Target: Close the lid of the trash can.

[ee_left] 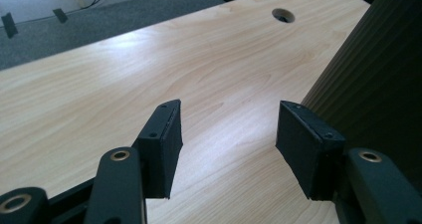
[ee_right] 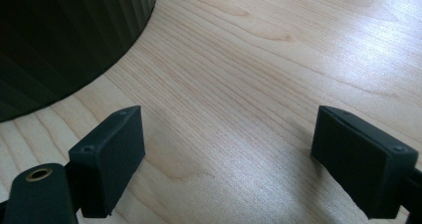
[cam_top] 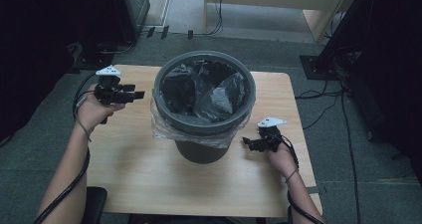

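Both my grippers flank the bin (cam_top: 204,104) at the tabletop's (cam_top: 129,174) middle, jaws spread and empty. My right gripper (cam_top: 247,142) sits just beside its base, nearer; my left gripper (cam_top: 139,93) points at the rim near the left edge.

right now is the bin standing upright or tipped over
Upright: the bin stands on its base on the table, its bag-lined mouth facing up.

Ribbed plastic bin (cam_top: 204,149), glossy liner (cam_top: 209,92), wood table (cam_top: 129,169)
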Action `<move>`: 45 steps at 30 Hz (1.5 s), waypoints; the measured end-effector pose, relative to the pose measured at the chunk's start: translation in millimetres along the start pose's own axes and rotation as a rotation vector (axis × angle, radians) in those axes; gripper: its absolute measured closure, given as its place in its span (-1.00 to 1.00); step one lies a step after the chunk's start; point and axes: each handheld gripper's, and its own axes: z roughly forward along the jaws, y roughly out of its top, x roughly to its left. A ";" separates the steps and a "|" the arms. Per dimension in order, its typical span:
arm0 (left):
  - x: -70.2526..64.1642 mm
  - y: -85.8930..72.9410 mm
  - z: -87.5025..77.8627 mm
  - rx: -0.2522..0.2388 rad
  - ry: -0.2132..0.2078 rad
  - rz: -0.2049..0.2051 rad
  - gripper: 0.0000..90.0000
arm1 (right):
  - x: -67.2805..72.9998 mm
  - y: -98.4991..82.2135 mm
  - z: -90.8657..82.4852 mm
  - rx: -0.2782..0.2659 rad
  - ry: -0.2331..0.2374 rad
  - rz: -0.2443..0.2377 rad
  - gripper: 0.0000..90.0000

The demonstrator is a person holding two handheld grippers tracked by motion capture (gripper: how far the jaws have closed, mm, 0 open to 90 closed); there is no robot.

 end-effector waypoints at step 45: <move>40.5 -87.0 41.7 0.037 0.163 -0.072 -0.13 | 0.0 0.0 0.0 0.000 0.000 0.000 -0.72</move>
